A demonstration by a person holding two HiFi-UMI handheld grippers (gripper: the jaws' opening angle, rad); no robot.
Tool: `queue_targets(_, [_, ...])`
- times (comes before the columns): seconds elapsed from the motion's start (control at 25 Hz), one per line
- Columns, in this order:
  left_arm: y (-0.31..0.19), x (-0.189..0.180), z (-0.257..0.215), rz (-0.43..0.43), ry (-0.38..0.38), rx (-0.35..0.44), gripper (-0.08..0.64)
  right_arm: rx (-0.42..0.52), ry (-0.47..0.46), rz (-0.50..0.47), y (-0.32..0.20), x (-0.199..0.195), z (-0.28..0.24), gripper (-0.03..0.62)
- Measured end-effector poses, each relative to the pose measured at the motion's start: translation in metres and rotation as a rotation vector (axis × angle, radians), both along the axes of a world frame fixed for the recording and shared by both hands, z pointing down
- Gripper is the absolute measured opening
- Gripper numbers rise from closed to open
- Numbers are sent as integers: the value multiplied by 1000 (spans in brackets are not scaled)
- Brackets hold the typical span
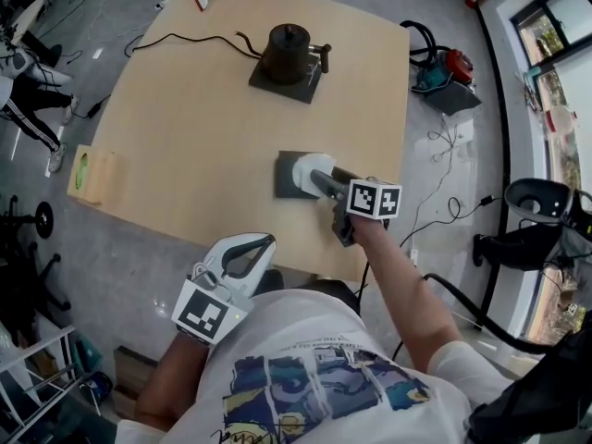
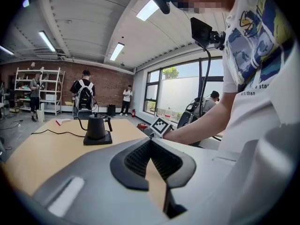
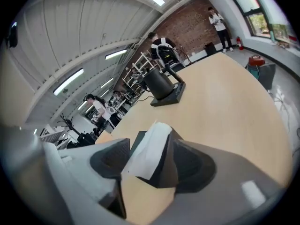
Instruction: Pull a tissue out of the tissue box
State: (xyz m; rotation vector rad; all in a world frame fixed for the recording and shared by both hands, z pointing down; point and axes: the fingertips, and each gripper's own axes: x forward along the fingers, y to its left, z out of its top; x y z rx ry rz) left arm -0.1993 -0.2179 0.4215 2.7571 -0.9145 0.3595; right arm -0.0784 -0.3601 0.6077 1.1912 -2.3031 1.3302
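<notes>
Scene is lit brightly and evenly by ceiling strip lights plus daylight from windows (blown out to near white). Only soft, short shadows are cast on the table. Both gripper views are bent by fisheye distortion, w/ dark vignetted corners; the tissue is rendered slightly soft, bkgd sharper.

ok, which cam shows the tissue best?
Right gripper view: the tissue stands large and central, up from the dark tissue box, between the right gripper's open tongs. Head view shows it small, partly behind that gripper. Left gripper view doesn't show it.
</notes>
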Motion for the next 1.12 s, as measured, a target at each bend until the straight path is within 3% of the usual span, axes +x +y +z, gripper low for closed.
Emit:
queue_targets(0.16, [-4, -3, 4, 10, 2, -16, 6, -75, -94, 39, 1, -4, 12, 281])
queue_targets(0.28, [-8, -5, 6, 15, -1, -23, 6, -73, -109, 36, 1, -6, 12, 279])
queue_targets(0.56, [-11, -8, 9, 21, 1, -32, 6, -31, 1, 5, 2, -5, 12, 230])
queue_targets(0.76, [-13, -10, 10, 22, 6, -35, 6, 5, 97, -10, 3, -1, 9, 108])
queue_targets(0.88, [-15, -11, 11, 21, 9, -38, 6, 19, 134, -18, 1, -2, 7, 67])
queue_targets(1.12, [-16, -9, 12, 22, 12, -39, 6, 46, 172, -44, -3, -3, 1, 35])
